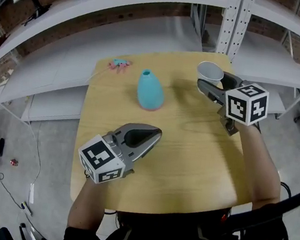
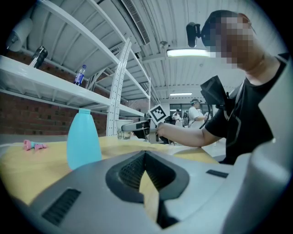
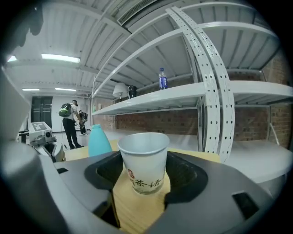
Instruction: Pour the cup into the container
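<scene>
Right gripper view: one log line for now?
right gripper: shut on paper cup, upright | left gripper: shut, empty | blue container: upright on table

Bright, even light from ceiling tube lamps, soft shadows, heavy fisheye bending, dark vignetted corners.

The container stands on the table, left of the cup.

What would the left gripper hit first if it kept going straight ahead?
Likely the right gripper, shut on the paper cup, nearly dead ahead; the blue container stands left of that line. Depth is unclear.
</scene>
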Tool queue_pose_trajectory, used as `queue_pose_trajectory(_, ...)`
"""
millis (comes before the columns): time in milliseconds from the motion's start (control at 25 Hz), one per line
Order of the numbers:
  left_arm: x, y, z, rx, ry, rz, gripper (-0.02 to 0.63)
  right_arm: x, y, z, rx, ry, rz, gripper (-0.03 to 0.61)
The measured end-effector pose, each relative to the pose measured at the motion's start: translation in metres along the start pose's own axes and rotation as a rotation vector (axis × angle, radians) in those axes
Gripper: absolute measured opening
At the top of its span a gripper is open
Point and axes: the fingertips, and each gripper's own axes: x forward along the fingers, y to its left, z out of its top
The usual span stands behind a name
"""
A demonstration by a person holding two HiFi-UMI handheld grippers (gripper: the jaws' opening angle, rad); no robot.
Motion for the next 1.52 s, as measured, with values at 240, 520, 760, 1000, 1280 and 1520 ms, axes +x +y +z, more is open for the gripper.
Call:
queue_pose_trajectory(240, 0.002, 0.000, -0.001, -0.003, 0.007, 0.003, -0.002, 0.005, -0.002, -0.020, 0.029, -0.006, -0.003, 0.295)
queue_pose_trajectory(520, 0.002, -0.003, 0.000, 0.001, 0.003, -0.016, -0.002, 0.009, -0.005, -0.025, 0.038, -0.012, -0.010, 0.295)
queue_pose_trajectory(760, 0.003, -0.003, 0.001, 0.004, 0.008, -0.015, -0.002, 0.016, -0.002, -0.036, 0.036, 0.018, -0.003, 0.295)
queue_pose_trajectory(1000, 0.004, -0.002, 0.001, 0.002, 0.009, -0.015, -0.002, 0.018, 0.002, -0.039, 0.039, 0.038, 0.015, 0.295)
queue_pose_trajectory(1280, 0.004, -0.003, -0.001, 0.002, 0.010, -0.019, -0.002, 0.017, 0.005, -0.039, 0.031, 0.031, 0.033, 0.304)
queue_pose_trajectory(1520, 0.003, -0.003, -0.001, -0.002, 0.007, -0.017, -0.002, 0.000, 0.000, -0.039, 0.029, 0.022, -0.013, 0.370)
